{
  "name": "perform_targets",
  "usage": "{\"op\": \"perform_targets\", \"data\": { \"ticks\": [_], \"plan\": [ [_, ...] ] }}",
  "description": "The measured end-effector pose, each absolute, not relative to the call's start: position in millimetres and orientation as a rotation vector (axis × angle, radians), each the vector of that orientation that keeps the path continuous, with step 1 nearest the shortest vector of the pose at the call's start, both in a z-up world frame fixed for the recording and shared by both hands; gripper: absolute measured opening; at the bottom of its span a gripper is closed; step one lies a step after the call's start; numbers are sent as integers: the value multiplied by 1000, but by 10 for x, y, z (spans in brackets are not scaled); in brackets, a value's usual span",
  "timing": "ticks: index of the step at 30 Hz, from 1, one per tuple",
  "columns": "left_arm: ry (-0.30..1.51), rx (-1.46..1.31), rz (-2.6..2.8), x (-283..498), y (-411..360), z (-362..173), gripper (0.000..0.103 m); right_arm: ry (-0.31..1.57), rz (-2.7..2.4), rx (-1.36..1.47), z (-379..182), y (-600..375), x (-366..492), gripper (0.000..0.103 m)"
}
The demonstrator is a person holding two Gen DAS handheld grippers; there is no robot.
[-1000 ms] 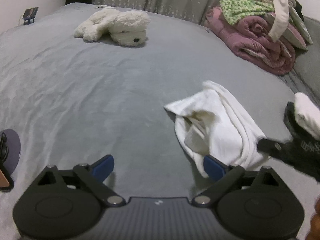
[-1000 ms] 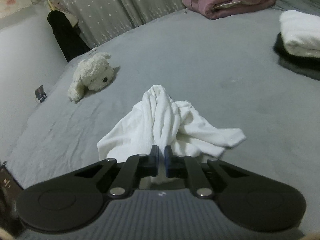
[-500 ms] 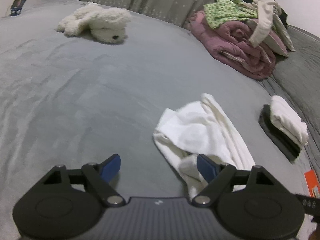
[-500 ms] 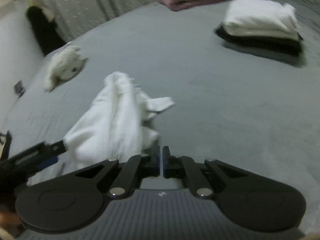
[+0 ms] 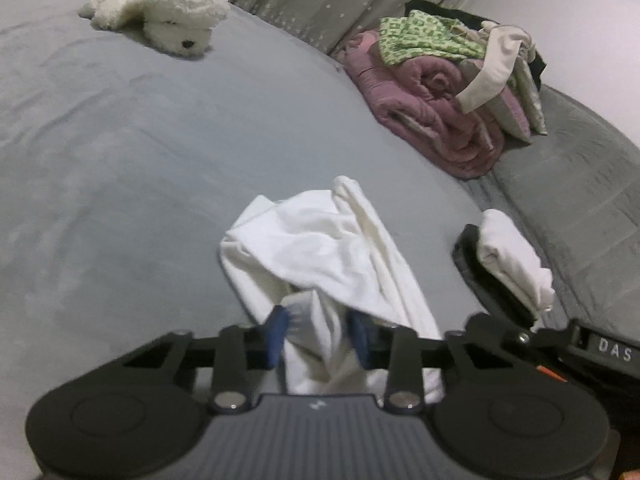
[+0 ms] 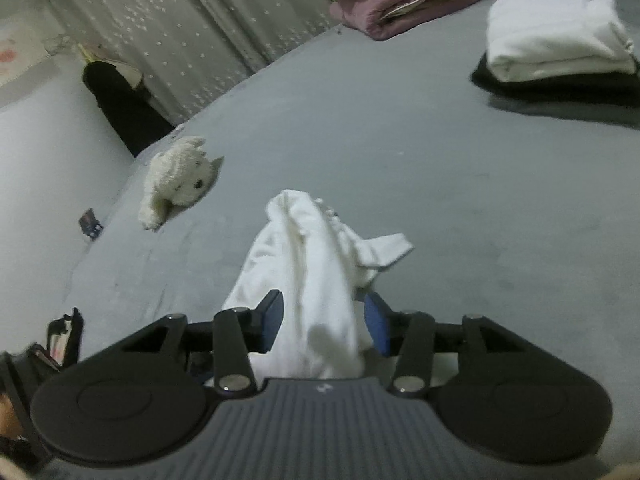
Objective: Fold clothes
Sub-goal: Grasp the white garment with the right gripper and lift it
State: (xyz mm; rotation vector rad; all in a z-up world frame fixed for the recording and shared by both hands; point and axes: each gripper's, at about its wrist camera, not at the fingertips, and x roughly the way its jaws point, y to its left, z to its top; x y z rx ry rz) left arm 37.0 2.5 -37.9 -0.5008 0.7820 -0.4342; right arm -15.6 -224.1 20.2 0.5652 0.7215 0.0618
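Note:
A crumpled white garment (image 5: 320,240) lies on the grey bed (image 5: 120,160); it also shows in the right wrist view (image 6: 308,248). My left gripper (image 5: 318,336) is partly closed around the garment's near end, with cloth bunched between its blue pads. My right gripper (image 6: 324,322) is open, its pads on either side of the same cloth, which runs loosely between them. The right gripper's black body shows at the right edge of the left wrist view (image 5: 592,352).
A folded white piece on a folded black one (image 6: 556,56) lies to the right, also in the left wrist view (image 5: 508,256). A pile of pink and green laundry (image 5: 448,92) sits at the back. A white plush dog (image 5: 160,8) lies far left. Curtains (image 6: 192,36) hang behind.
My right gripper has opened and let go of the cloth. My left gripper has moved in over the garment's near end and narrowed around it.

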Motion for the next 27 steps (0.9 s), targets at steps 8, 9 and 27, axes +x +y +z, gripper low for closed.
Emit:
{"op": "perform_targets", "data": {
  "ticks": [8, 9, 27],
  "plan": [
    [767, -487, -568, 251, -57, -299, 8, 710, 81, 569, 193, -2199, -89, 50],
    [765, -480, -587, 227, -71, -281, 7, 710, 81, 571, 188, -2205, -86, 50],
    [821, -388, -764, -115, -300, -219, 2, 741, 114, 491, 29, -2124, 19, 29]
  ]
}}
